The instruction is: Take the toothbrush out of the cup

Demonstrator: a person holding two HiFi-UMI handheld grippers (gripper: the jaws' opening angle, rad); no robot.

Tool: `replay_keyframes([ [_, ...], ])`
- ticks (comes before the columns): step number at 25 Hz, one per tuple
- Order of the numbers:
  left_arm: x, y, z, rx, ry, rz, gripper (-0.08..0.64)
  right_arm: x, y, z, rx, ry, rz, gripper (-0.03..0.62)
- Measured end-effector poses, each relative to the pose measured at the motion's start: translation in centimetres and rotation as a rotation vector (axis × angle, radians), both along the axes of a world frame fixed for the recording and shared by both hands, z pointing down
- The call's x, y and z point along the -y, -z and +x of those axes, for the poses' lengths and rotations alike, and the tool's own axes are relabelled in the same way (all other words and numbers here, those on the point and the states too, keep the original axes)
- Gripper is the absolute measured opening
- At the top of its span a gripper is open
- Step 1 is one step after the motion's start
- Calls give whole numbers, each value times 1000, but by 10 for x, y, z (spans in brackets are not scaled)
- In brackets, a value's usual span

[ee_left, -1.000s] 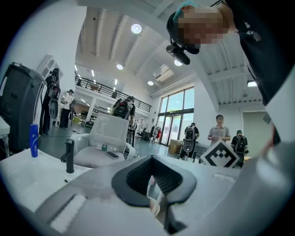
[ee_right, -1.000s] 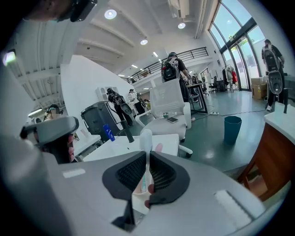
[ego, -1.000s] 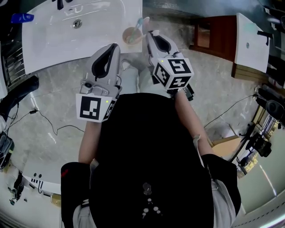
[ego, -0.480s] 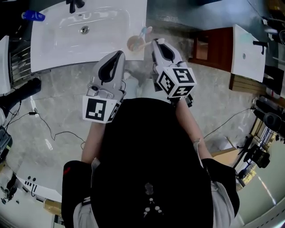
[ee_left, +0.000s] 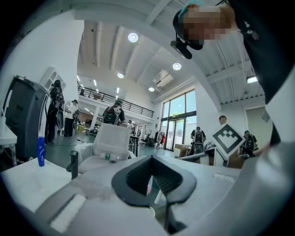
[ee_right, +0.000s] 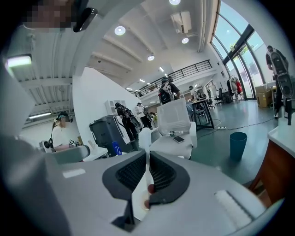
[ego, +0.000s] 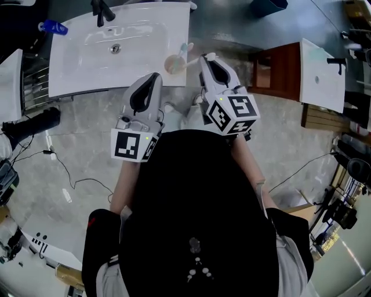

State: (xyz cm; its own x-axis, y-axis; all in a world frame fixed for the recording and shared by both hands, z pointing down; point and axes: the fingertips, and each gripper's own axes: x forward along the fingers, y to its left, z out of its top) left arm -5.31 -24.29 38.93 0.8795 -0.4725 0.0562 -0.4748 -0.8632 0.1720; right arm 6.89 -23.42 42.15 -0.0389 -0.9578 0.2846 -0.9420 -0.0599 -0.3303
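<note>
Head view, target: the toothbrush [ego: 185, 51] stands in the pink cup [ego: 173, 64] on the front right corner of the white sink [ego: 75, 72]. Its long axis leans from the cup toward 1 o'clock.
Head view, nearer tool: the right gripper [ego: 204, 58] is nearer. Its tip is just beside the brush head, which lies at about 10 o'clock from it, and the two appear apart.
Head view, other tool: the left gripper [ego: 153, 77] hangs short of the sink edge, with the cup at about 1 o'clock from its tip.
Head view, surroundings: a faucet [ego: 101, 8] and a blue bottle [ego: 53, 26] sit well apart at the sink's far side. A wooden cabinet [ego: 278, 66] stands at 3 o'clock. Nothing lies between the right gripper and the brush.

Left gripper view, jaws: the left gripper [ee_left: 150, 157] has its pads pressed together at the tips and holds nothing.
Left gripper view, scene: the blue bottle [ee_left: 41, 151] and faucet [ee_left: 73, 162] show at 9 o'clock.

Right gripper view, jaws: the right gripper [ee_right: 146, 156] is closed to a hairline slit, and I judge that it grips nothing.
Right gripper view, target: the toothbrush [ee_right: 144, 137] rises at 12 o'clock straight over the tips, in line with the slit. The cup [ee_right: 147, 196] shows pink through the gap below.
Right gripper view, judgement: the jaws likely need to part before they can close on the handle.
</note>
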Motion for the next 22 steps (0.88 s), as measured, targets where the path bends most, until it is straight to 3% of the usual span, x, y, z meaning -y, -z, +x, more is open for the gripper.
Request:
replay_keyframes([
  [13, -16, 28, 8, 10, 64, 75, 2, -18, 45, 6, -9, 78, 105, 25],
  [22, -19, 55, 18, -32, 103, 129, 2, -23, 79, 20, -26, 96, 171, 25],
])
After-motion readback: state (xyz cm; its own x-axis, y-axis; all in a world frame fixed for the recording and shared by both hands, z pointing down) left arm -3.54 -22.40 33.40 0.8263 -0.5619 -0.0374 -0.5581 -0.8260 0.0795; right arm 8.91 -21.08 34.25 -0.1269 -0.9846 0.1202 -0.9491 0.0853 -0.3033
